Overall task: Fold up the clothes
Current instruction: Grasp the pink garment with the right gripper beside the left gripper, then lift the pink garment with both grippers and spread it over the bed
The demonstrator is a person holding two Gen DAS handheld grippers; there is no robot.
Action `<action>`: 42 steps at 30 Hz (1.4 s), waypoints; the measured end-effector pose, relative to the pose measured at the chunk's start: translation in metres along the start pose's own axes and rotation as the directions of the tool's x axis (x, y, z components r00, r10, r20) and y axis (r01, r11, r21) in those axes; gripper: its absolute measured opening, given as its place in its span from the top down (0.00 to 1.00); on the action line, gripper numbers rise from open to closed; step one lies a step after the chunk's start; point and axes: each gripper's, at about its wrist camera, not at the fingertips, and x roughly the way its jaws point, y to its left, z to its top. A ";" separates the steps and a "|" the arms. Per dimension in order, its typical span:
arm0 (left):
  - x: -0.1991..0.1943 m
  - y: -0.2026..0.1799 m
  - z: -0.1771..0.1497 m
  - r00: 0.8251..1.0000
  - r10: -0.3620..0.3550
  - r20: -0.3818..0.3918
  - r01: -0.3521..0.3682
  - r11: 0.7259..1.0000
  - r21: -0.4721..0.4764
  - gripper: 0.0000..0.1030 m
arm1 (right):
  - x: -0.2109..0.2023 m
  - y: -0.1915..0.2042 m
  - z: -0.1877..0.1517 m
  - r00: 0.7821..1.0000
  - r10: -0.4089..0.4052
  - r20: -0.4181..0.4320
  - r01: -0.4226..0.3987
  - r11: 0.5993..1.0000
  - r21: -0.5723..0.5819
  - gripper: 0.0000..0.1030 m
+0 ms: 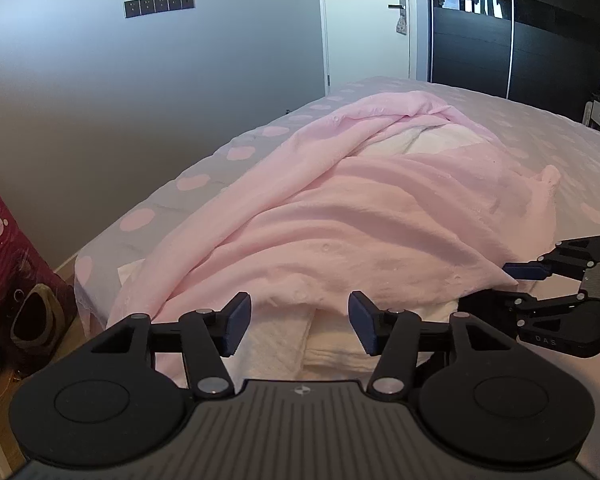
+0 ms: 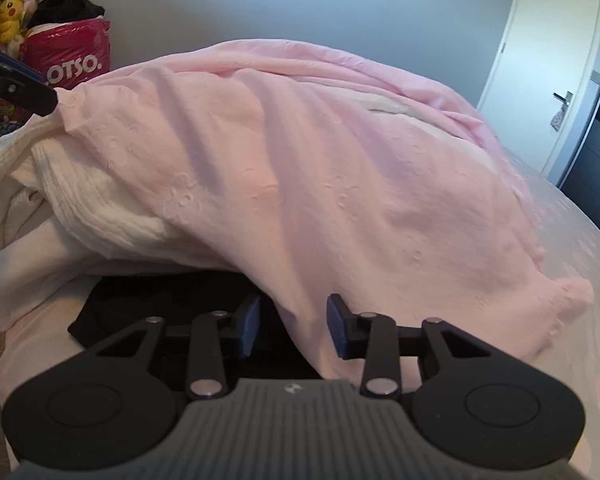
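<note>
2 grippers face a heap of laundry on a bed [image 1: 480, 104] covered with a pale sheet printed with pink spots.

From the left wrist view, the left gripper [image 1: 300, 326] hangs low at the near edge of the bed, its jaws spread wide with nothing between them. Just past its blue pads lies a white garment [image 1: 284, 340], partly covered by a large pink garment [image 1: 340, 216] that runs in long creases up the bed toward the far side. The right gripper [image 1: 500, 284] reaches in from the right edge of this view, its tips at the pink cloth's near right corner; whether the cloth is pinched there cannot be told from this angle. A red shopping bag [image 1: 8, 248] stands on the floor left of the bed, against a grey wall with a row of switches [image 1: 159, 5]. A white door [image 1: 368, 20] and a dark wardrobe [image 1: 512, 28] stand behind.

From the right wrist view, the right gripper [image 2: 294, 330] has its jaws well apart, and the lower edge of the pink garment [image 2: 300, 168] droops between them without being clamped. A black garment [image 2: 160, 304] lies under the left pad. The white garment [image 2: 100, 200] bunches at the left. The left gripper [image 2: 20, 84] shows at the upper left, near the pink cloth's corner. A yellow plush toy [image 2: 8, 16] sits beyond the red shopping bag [image 2: 72, 56].
</note>
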 end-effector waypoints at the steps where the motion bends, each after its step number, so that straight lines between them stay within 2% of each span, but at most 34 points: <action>1: -0.002 0.001 -0.001 1.000 0.005 0.003 -0.005 1.000 0.001 0.48 | 0.001 0.000 0.005 1.000 -0.007 -0.001 0.007 1.000 -0.001 0.94; 2: -0.003 0.002 -0.002 1.000 0.010 0.007 -0.010 1.000 0.002 0.48 | 0.002 0.000 0.010 1.000 -0.013 -0.003 0.013 1.000 -0.002 0.98; 5: -0.008 0.004 -0.004 1.000 0.024 0.017 -0.024 1.000 0.005 0.44 | -0.011 -0.012 0.028 0.996 -0.066 0.054 0.065 0.998 0.011 0.99; 9: -0.015 0.005 -0.008 0.998 0.046 0.030 -0.047 0.999 0.024 0.42 | -0.056 -0.044 0.065 0.971 -0.163 0.178 0.158 0.987 0.042 1.00; 10: -0.016 0.003 -0.009 0.998 0.051 0.032 -0.053 0.998 0.037 0.42 | -0.070 -0.049 0.075 0.959 -0.190 0.211 0.186 0.982 0.043 1.00; 14: -0.024 -0.013 -0.012 0.996 0.065 0.054 -0.071 0.991 0.117 0.42 | -0.119 -0.060 0.111 0.890 -0.324 0.322 0.318 0.945 0.072 1.00; 18: -0.026 -0.038 -0.019 0.993 0.081 0.091 -0.099 0.972 0.211 0.40 | -0.168 -0.080 0.129 0.824 -0.421 0.379 0.404 0.906 0.127 1.00; 21: -0.023 -0.061 -0.023 0.987 0.100 0.127 -0.134 0.946 0.294 0.40 | -0.205 -0.096 0.133 0.784 -0.480 0.393 0.463 0.874 0.144 1.00; 22: -0.021 -0.068 -0.025 0.984 0.107 0.139 -0.147 0.935 0.323 0.40 | -0.218 -0.100 0.132 0.765 -0.505 0.400 0.494 0.858 0.139 1.00; 25: -0.016 -0.091 -0.029 0.976 0.126 0.179 -0.189 0.895 0.405 0.41 | -0.265 -0.118 0.124 0.686 -0.603 0.406 0.596 0.787 0.162 1.00; 27: -0.013 -0.106 -0.031 0.971 0.130 0.203 -0.210 0.868 0.451 0.56 | -0.299 -0.135 0.115 0.640 -0.662 0.390 0.645 0.739 0.197 0.99; 28: -0.012 -0.109 -0.027 0.974 0.104 0.199 -0.184 0.876 0.446 0.78 | -0.317 -0.144 0.108 0.617 -0.691 0.377 0.669 0.713 0.211 0.99; 29: -0.015 -0.111 -0.021 0.979 0.062 0.194 -0.143 0.890 0.434 0.89 | -0.333 -0.152 0.101 0.602 -0.713 0.360 0.687 0.692 0.220 1.00; 30: -0.019 -0.115 -0.014 0.978 0.021 0.206 -0.108 0.902 0.419 0.91 | -0.349 -0.159 0.092 0.583 -0.736 0.344 0.710 0.668 0.225 1.00; 31: -0.025 -0.121 -0.008 0.972 -0.009 0.233 -0.092 0.904 0.418 0.96 | -0.363 -0.163 0.083 0.557 -0.762 0.329 0.739 0.636 0.222 1.00; 32: -0.033 -0.129 -0.001 0.965 -0.041 0.258 -0.077 0.900 0.429 0.97 | -0.377 -0.167 0.073 0.530 -0.787 0.314 0.767 0.604 0.219 0.99; 35: -0.059 -0.153 0.025 0.939 -0.149 0.311 -0.008 0.892 0.452 0.99 | -0.423 -0.180 0.040 0.450 -0.856 0.255 0.831 0.506 0.233 1.00; 38: -0.087 -0.181 0.059 0.897 -0.252 0.362 0.045 0.869 0.493 0.99 | -0.471 -0.191 0.008 0.362 -0.913 0.187 0.883 0.401 0.245 1.00; 40: -0.108 -0.203 0.082 0.865 -0.338 0.372 0.102 0.843 0.529 0.99 | -0.505 -0.197 -0.013 0.295 -0.946 0.136 0.916 0.320 0.240 1.00; 42: -0.128 -0.228 0.104 0.827 -0.428 0.364 0.164 0.804 0.572 0.99 | -0.539 -0.207 -0.035 0.238 -0.969 0.067 0.936 0.248 0.249 0.99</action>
